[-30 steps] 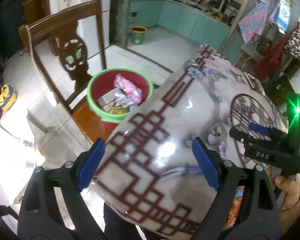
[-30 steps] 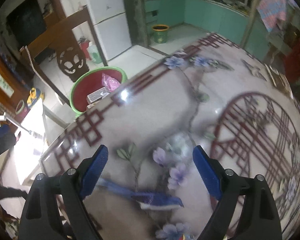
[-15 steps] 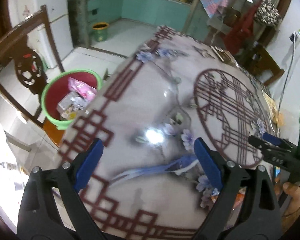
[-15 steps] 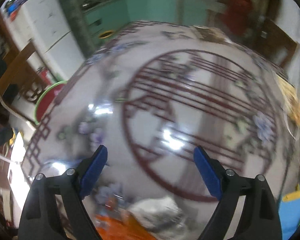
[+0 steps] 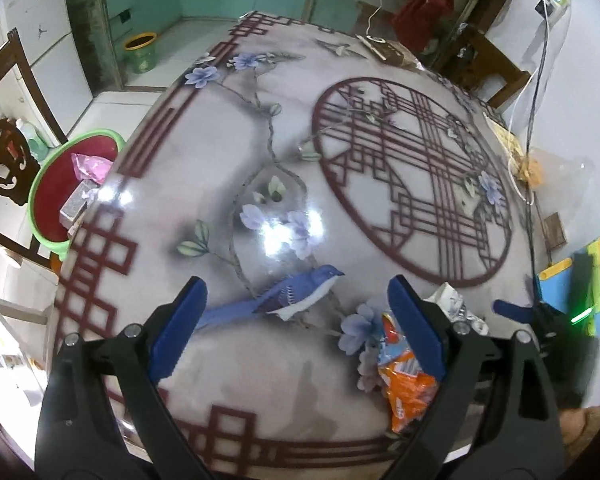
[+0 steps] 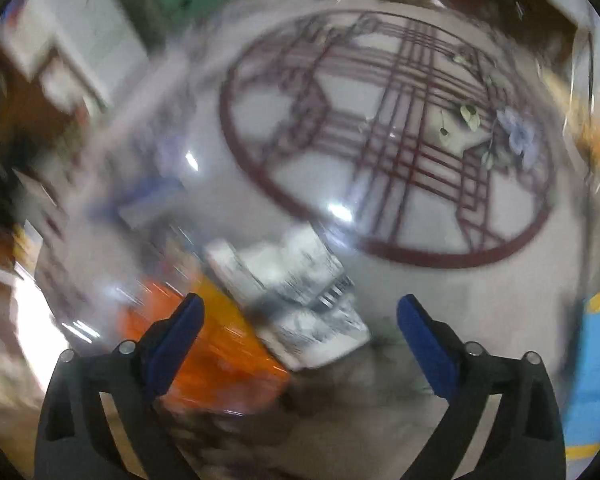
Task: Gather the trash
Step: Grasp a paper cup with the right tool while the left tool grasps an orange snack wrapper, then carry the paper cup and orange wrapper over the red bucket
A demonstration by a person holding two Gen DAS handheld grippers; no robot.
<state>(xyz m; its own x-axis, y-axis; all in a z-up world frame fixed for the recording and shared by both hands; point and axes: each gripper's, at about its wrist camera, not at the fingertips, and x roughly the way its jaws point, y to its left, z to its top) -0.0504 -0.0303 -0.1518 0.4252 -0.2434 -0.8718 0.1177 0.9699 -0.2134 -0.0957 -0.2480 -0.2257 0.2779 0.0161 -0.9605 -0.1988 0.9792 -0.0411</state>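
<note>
An orange snack wrapper (image 5: 406, 384) and a crumpled white wrapper (image 5: 454, 306) lie near the front right edge of the patterned table (image 5: 260, 160). My left gripper (image 5: 296, 332) is open and empty above the table, the orange wrapper beside its right finger. My right gripper (image 6: 298, 344) is open and empty, just short of the white wrapper (image 6: 296, 300) and the orange wrapper (image 6: 216, 348); this view is blurred. The right gripper also shows in the left wrist view (image 5: 516, 312). A green-rimmed red bin (image 5: 66, 184) holding trash stands on a chair left of the table.
A carved wooden chair (image 5: 4, 152) stands at the left. A yellow-green bucket (image 5: 140, 50) sits on the far floor. Blue and yellow items (image 5: 572, 292) lie at the table's right edge, with cables and a plastic bag (image 5: 540, 160) behind.
Both grippers have swung right from the bin side across the table, and the wrappers at the front right have come into view. Both stay open.
</note>
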